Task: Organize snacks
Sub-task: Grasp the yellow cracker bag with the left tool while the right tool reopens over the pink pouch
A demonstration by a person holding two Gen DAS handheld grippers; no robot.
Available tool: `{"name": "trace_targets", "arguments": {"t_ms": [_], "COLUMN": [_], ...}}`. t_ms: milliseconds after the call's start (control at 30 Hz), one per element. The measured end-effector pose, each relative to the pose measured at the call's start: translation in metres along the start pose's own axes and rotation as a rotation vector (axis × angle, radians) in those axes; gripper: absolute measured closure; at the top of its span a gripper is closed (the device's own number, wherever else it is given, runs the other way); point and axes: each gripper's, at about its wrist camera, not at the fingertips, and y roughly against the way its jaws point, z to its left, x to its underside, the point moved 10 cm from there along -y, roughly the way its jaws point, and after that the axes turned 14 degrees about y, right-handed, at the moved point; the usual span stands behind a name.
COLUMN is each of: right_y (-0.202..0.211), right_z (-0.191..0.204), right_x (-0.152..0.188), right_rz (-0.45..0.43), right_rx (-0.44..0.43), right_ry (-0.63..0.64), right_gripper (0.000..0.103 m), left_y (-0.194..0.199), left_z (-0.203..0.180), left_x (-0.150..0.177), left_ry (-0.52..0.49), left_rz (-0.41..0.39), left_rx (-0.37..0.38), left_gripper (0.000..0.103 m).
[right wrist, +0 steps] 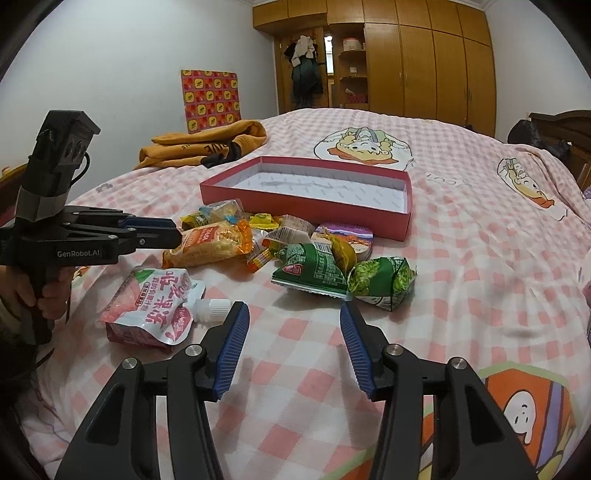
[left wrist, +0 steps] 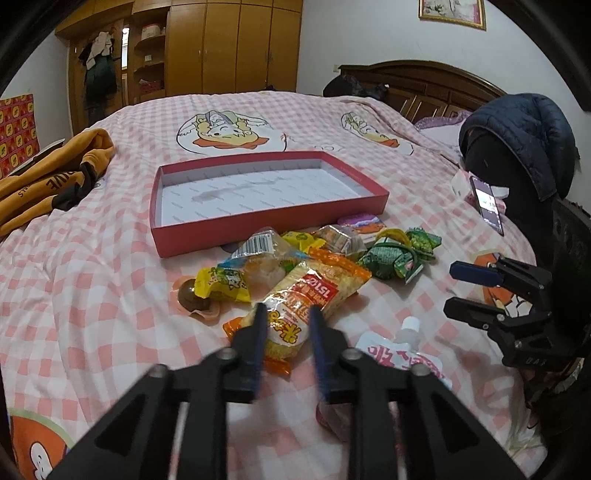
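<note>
Left gripper [left wrist: 285,310] jaws apart, straddling the orange noodle pack [left wrist: 306,295] without clamping it. Right gripper [right wrist: 293,314] jaws wide apart over bare bedspread [right wrist: 480,258], near green packs [right wrist: 314,275]. Pink pouch [right wrist: 155,306] beside. Snack pile touches empty red box [right wrist: 306,199].

A bed [left wrist: 110,295] covered with a pink checked cartoon sheet is seen filling most of the room, with a dark wooden headboard [left wrist: 417,83] at its far end. A tall wooden wardrobe [right wrist: 428,62] with open shelves is set against the white wall [right wrist: 129,66]. A framed picture [left wrist: 452,13] is hung above the headboard.
</note>
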Motion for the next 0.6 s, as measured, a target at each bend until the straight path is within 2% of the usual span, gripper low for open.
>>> {"name": "trace_targets", "arguments": {"t_ms": [33, 100, 133, 333, 433, 467, 500, 567, 600], "right_y": [-0.001, -0.003, -0.005, -0.007, -0.006, -0.006, -0.007, -0.007, -0.006], "right_z": [0.0, 0.0, 0.0, 0.0, 0.001, 0.002, 0.003, 0.005, 0.006], "right_x": [0.0, 0.002, 0.003, 0.005, 0.005, 0.005, 0.005, 0.005, 0.005], "right_rz": [0.001, 0.008, 0.016, 0.023, 0.025, 0.026, 0.027, 0.034, 0.037], "right_rx": [-0.002, -0.004, -0.004, -0.003, -0.004, -0.004, -0.005, 0.0, 0.002], "right_ry": [-0.001, -0.006, -0.007, -0.005, 0.002, 0.007, 0.012, 0.018, 0.017], "right_gripper": [0.05, 0.05, 0.05, 0.049, 0.048, 0.048, 0.048, 0.048, 0.047], "left_y": [-0.001, -0.005, -0.009, -0.031, -0.044, -0.047, -0.048, -0.045, -0.043], "left_z": [0.0, 0.0, -0.001, -0.008, -0.012, -0.014, -0.015, -0.018, -0.018], "left_x": [0.0, -0.001, -0.001, -0.002, -0.002, -0.003, -0.003, -0.001, -0.001], "left_ry": [-0.001, -0.008, -0.015, -0.098, -0.127, -0.137, -0.142, -0.144, -0.135], "left_rz": [0.003, 0.01, 0.017, 0.028, 0.062, 0.065, 0.065, 0.065, 0.064], "left_rx": [0.001, 0.0, -0.004, -0.027, -0.019, -0.017, -0.015, -0.001, -0.001], "left_gripper": [0.068, 0.051, 0.048, 0.041, 0.039, 0.039, 0.044, 0.061, 0.064]}}
